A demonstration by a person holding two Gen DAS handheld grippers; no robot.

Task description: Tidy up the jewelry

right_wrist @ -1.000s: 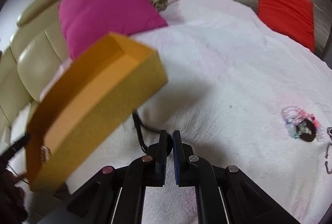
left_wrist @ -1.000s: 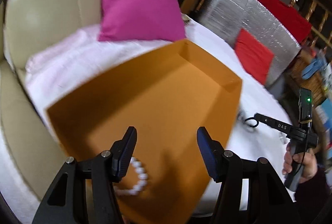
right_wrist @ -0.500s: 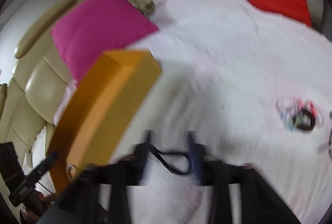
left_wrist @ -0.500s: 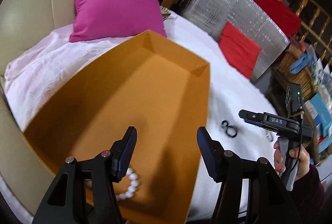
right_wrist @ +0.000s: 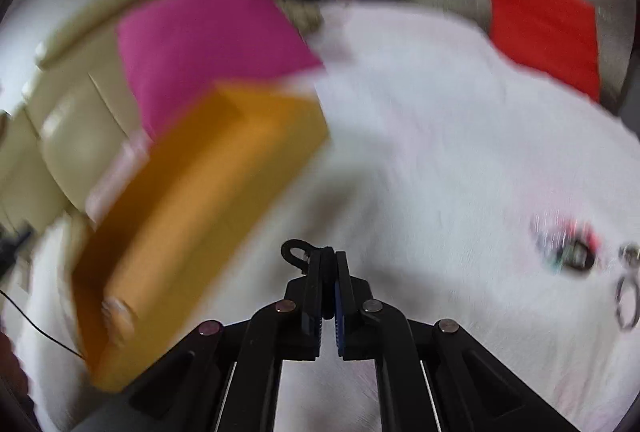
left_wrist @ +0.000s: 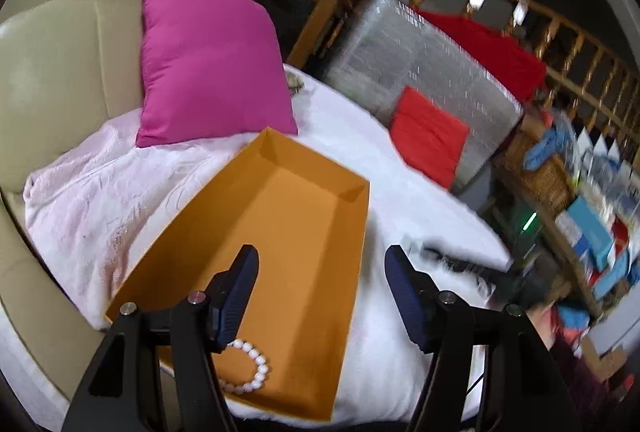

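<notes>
An orange box (left_wrist: 280, 232) lies open on the white bed cover, with a white pearl bracelet (left_wrist: 248, 368) at its near end. My left gripper (left_wrist: 320, 280) is open and empty, just above the box's near end. In the right wrist view the box (right_wrist: 192, 207) is at the left, blurred. My right gripper (right_wrist: 329, 288) is shut on a black looped band (right_wrist: 294, 252) that sticks out to the left of the fingertips. A small pile of colourful jewelry (right_wrist: 568, 244) and metal rings (right_wrist: 626, 296) lie on the cover at the right.
A magenta pillow (left_wrist: 208, 59) leans on the beige sofa (left_wrist: 52, 71) behind the box. A red cushion (left_wrist: 428, 139) rests against a silver padded block. Shelves and a wooden railing stand at the far right. The right gripper shows blurred in the left wrist view (left_wrist: 472, 268).
My right gripper opened briefly around the black band and is shut on it again, holding it up. My left gripper has drawn back from the box, still open.
</notes>
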